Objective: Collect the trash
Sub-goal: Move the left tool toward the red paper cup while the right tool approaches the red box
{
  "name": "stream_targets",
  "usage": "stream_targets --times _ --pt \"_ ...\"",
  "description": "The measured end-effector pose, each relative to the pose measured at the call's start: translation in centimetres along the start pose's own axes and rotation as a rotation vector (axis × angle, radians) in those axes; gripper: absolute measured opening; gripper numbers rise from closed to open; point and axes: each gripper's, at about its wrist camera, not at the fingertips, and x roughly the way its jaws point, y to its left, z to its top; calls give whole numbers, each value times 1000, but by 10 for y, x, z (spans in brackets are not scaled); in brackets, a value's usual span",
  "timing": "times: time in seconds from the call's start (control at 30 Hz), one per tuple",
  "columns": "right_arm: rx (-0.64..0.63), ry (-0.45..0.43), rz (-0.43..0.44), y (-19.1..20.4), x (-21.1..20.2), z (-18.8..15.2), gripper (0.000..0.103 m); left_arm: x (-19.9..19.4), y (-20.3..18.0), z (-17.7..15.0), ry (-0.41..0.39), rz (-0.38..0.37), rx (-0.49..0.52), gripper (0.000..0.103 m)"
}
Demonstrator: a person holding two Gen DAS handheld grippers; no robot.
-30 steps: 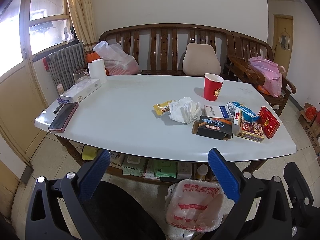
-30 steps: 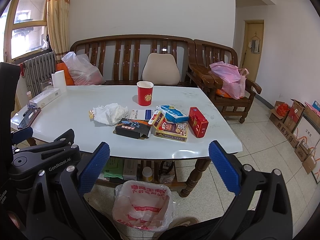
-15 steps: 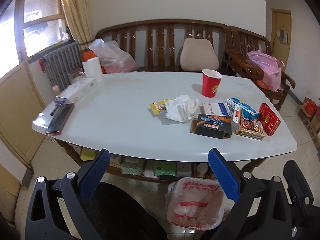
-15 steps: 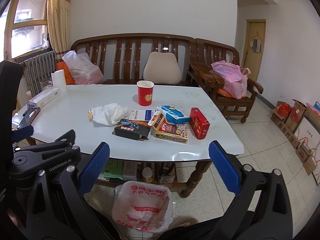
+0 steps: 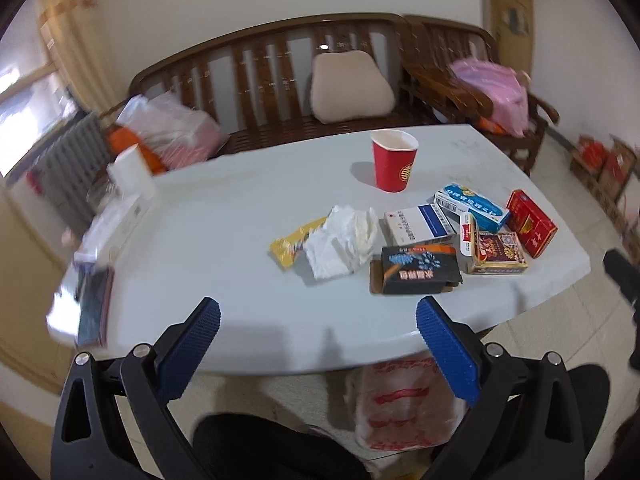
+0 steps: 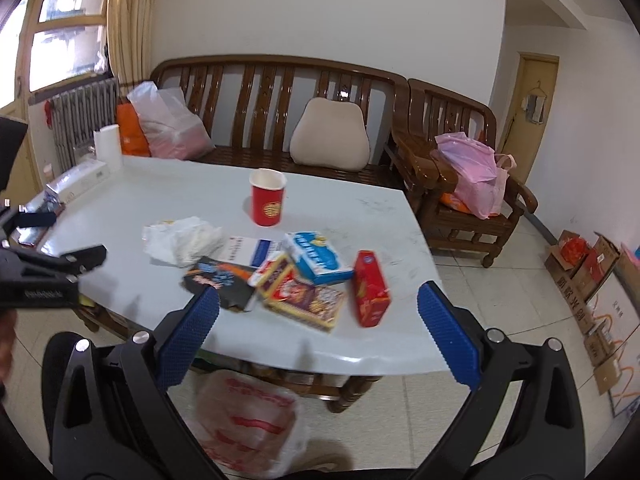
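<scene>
Table (image 5: pixel 224 208): crumpled tissue (image 5: pixel 344 240) beyond gaping left jaws.

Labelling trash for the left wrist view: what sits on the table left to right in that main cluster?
Yellow snack wrapper → crumpled white tissue → black cardboard box → red flat box. The boxes between the black and red ones overlap, so they are left out.

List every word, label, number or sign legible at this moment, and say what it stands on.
No text can be read with certainty; all of it is blurred or too small.
red cup: gold round emblem, character unclear.
black box: pale characters, blurred.
blue-and-white box: barcode and print, too small.
trash bag: red print, blurred.
cardboard boxes on the floor: large characters, not legible.
</scene>
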Motion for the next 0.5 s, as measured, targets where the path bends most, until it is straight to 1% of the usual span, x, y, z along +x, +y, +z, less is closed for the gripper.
stream_targets --times 0.07,0.13,0.17,0.2,0.3,0.4,0.5 --pt "-19 23 -12 -11 8 8 97 6 -1 15 6 7 45 96" --pt "-30 45 -18 -23 14 15 97 13 -1 32 15 -6 75 96" --pt "-33 52 -19 -29 17 18 97 15 0 38 25 -23 83 96" --pt "-35 58 -18 -33 20 21 97 21 1 48 47 -56 91 96" --pt "-35 84 -23 -50 28 31 97 33 2 70 96 -105 94 96" --pt "-47 100 -35 -60 36 40 97 44 0 93 127 -95 121 96" --pt "-67 116 -45 -61 46 46 97 52 -3 115 156 -98 149 96"
